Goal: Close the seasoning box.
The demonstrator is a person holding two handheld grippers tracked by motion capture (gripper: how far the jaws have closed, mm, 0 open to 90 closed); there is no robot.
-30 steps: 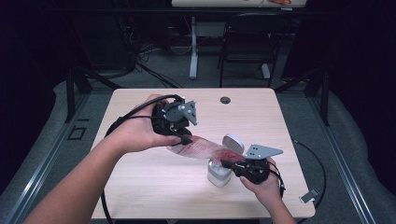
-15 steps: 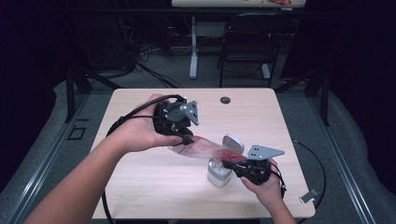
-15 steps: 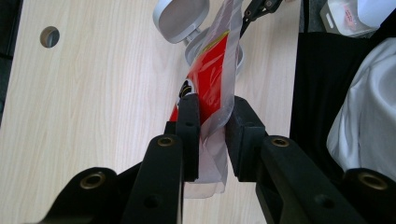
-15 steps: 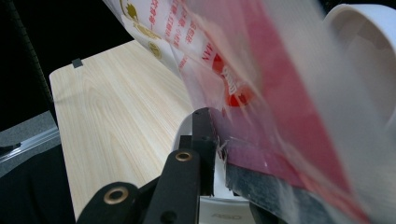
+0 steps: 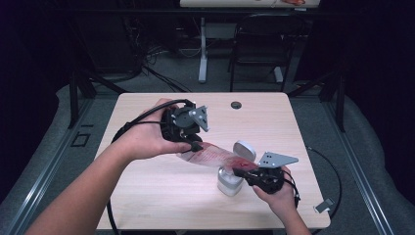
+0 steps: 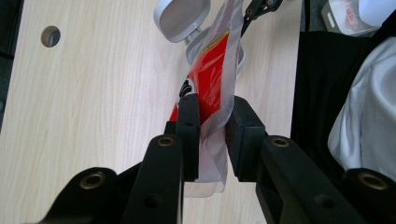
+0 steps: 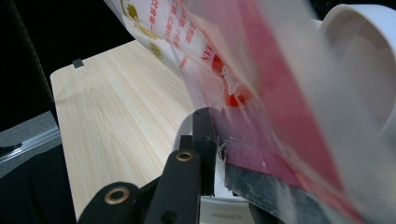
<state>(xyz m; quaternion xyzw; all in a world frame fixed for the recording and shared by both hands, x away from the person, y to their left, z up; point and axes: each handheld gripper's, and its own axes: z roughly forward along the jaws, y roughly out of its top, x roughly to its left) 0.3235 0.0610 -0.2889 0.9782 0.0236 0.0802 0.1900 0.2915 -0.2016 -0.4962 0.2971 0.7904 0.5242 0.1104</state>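
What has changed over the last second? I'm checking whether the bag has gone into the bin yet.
Nothing visibly changed. The left gripper and the right gripper each stay shut on an end of the bag, stretched over the open white bin with its lid up. The bag is not yet inside.

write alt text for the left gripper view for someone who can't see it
The left gripper has its two black jaws shut on a clear plastic packet with red print, above a light wood table. Beyond it on the table stands a white container with its round lid open.
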